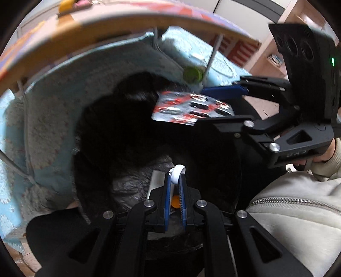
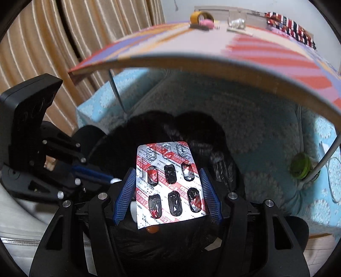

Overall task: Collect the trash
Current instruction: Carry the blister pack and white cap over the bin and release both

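Observation:
My right gripper [image 2: 168, 181] is shut on an empty silver and red blister pack [image 2: 170, 181], holding it by its two long edges over the black trash bag [image 2: 191, 132]. The pack also shows in the left wrist view [image 1: 191, 108], above the bag's dark opening [image 1: 127, 132]. My left gripper [image 1: 175, 181] is shut on a small white curved plastic piece [image 1: 178, 172], low over the near side of the bag. The left gripper also shows at the left of the right wrist view [image 2: 110, 179].
A colourful striped table [image 2: 213, 53] arches over the bag, with a tape roll [image 2: 201, 17] and small items on top. A light blue patterned rug [image 2: 266, 127] lies underneath. A green round object [image 2: 300, 166] sits by a table leg. Curtains hang at the left.

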`<state>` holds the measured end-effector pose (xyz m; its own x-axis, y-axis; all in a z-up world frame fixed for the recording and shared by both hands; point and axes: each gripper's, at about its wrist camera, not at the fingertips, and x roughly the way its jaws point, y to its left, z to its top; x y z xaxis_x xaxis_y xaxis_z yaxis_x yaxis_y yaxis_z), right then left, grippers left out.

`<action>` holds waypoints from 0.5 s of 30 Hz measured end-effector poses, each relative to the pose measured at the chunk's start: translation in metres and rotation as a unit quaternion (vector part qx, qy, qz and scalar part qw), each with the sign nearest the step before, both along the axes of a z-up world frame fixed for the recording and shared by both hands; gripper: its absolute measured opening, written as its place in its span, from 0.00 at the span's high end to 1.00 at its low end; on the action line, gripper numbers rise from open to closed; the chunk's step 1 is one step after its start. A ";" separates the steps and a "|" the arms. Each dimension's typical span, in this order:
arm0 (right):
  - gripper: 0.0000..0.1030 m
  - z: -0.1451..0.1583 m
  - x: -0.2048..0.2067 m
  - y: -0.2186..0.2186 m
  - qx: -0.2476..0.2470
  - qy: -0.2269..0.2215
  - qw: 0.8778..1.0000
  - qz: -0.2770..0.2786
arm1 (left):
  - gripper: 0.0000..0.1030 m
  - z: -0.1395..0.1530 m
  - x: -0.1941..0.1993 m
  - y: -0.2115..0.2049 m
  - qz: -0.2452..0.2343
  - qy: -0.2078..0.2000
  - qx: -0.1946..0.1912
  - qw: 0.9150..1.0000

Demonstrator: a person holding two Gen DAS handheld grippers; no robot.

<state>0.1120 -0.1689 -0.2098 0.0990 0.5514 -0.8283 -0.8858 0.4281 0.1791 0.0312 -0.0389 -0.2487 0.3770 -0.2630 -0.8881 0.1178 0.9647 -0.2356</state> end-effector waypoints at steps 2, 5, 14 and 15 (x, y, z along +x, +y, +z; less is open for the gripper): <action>0.41 -0.012 -0.001 0.005 -0.018 0.002 1.000 -0.003 | 0.93 -0.011 0.003 -0.004 -0.003 0.015 -0.002 1.000; 0.42 -0.022 -0.002 0.007 -0.026 0.014 1.000 -0.006 | 0.93 -0.021 0.007 -0.006 -0.005 0.031 -0.006 0.999; 0.41 -0.034 -0.004 0.013 -0.040 0.021 0.999 -0.003 | 0.92 -0.032 0.012 -0.008 -0.010 0.046 -0.007 0.999; 0.41 -0.035 -0.003 0.013 -0.040 0.021 0.999 -0.002 | 0.92 -0.032 0.012 -0.008 -0.011 0.047 -0.006 0.999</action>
<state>0.1091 -0.1556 -0.2443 0.0651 0.4837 -0.8728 -0.8763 0.4461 0.1819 0.0431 -0.0469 -0.2807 0.2858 -0.2812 -0.9161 0.1152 0.9591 -0.2585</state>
